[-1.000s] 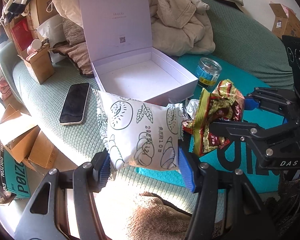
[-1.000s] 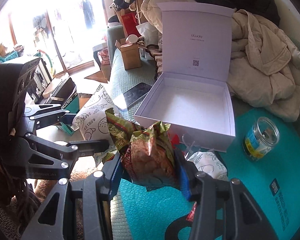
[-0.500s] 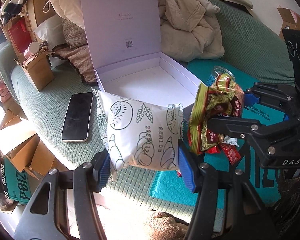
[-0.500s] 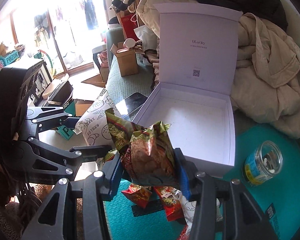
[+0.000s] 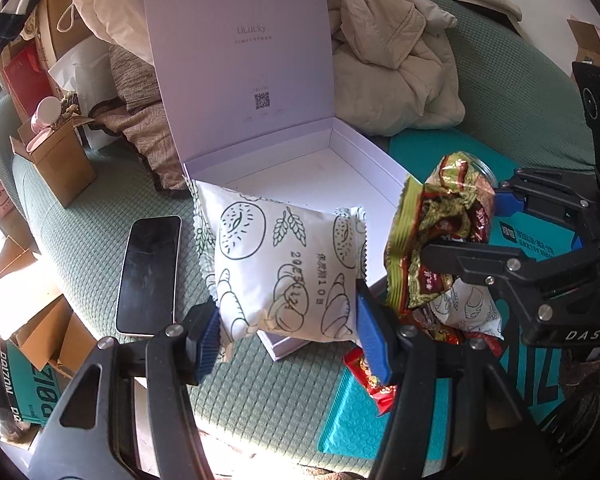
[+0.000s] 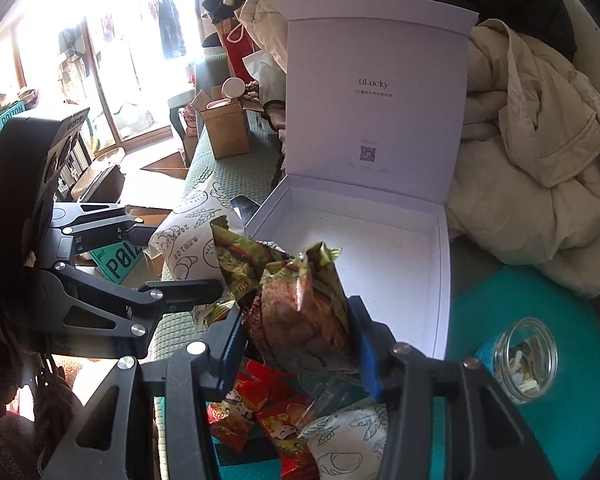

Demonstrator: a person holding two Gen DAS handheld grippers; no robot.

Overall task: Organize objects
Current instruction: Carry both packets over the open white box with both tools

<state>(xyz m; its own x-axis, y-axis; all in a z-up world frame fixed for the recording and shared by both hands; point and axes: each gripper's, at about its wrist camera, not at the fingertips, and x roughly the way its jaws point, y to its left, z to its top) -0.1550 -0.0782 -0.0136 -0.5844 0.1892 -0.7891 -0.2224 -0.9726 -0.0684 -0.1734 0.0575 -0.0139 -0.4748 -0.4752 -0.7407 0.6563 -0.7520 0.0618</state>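
My left gripper point(image 5: 286, 330) is shut on a white bread packet point(image 5: 288, 268) printed with pastry drawings, held above the near corner of the open white box point(image 5: 340, 168). My right gripper point(image 6: 296, 346) is shut on a green and red crinkled snack bag point(image 6: 300, 300), held just in front of the box point(image 6: 380, 256). The box lid stands upright and the box floor is bare. The snack bag also shows in the left wrist view point(image 5: 436, 240), and the bread packet in the right wrist view point(image 6: 192, 228).
Red snack packets point(image 6: 260, 404) and a second white bread packet point(image 6: 348, 444) lie on a teal mailer point(image 5: 364, 412). A glass jar point(image 6: 520, 360) stands to the right. A black phone point(image 5: 148, 276) lies on the green sofa. A beige jacket point(image 5: 388, 60) and cardboard boxes point(image 5: 56, 160) crowd the back.
Both grippers have lifted and moved forward toward the open box, carrying their packets. The loose packets on the teal mailer have come into view under the right gripper.
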